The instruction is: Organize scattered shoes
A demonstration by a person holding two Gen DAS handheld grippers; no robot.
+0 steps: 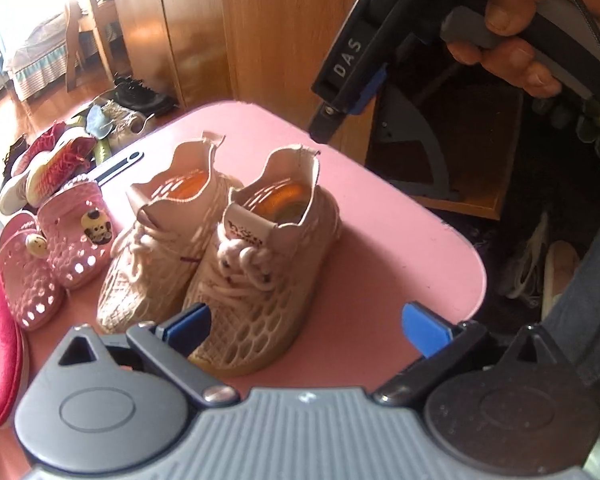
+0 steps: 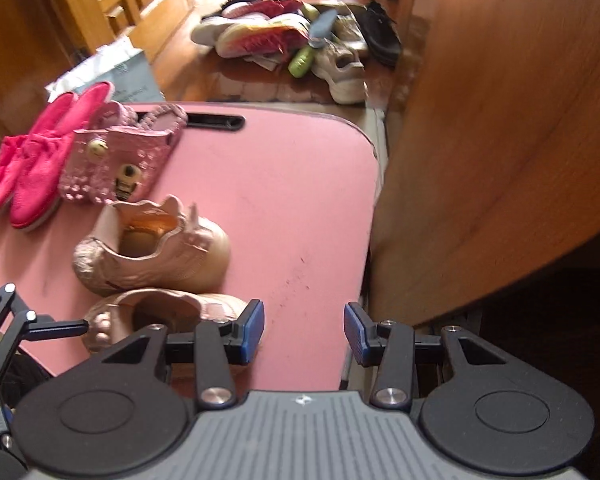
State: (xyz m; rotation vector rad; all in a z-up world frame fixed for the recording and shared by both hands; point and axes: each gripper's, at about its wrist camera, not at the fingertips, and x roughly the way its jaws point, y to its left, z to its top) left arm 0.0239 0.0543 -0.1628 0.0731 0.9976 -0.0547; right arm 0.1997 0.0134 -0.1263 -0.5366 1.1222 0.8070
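Beige sneakers [image 1: 220, 248] paired on pink table [image 1: 400, 240]

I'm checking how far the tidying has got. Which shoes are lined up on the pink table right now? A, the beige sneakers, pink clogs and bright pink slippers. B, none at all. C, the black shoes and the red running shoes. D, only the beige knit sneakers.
A: the beige sneakers, pink clogs and bright pink slippers stand side by side on the pink table, while the rest lie in a pile on the floor.
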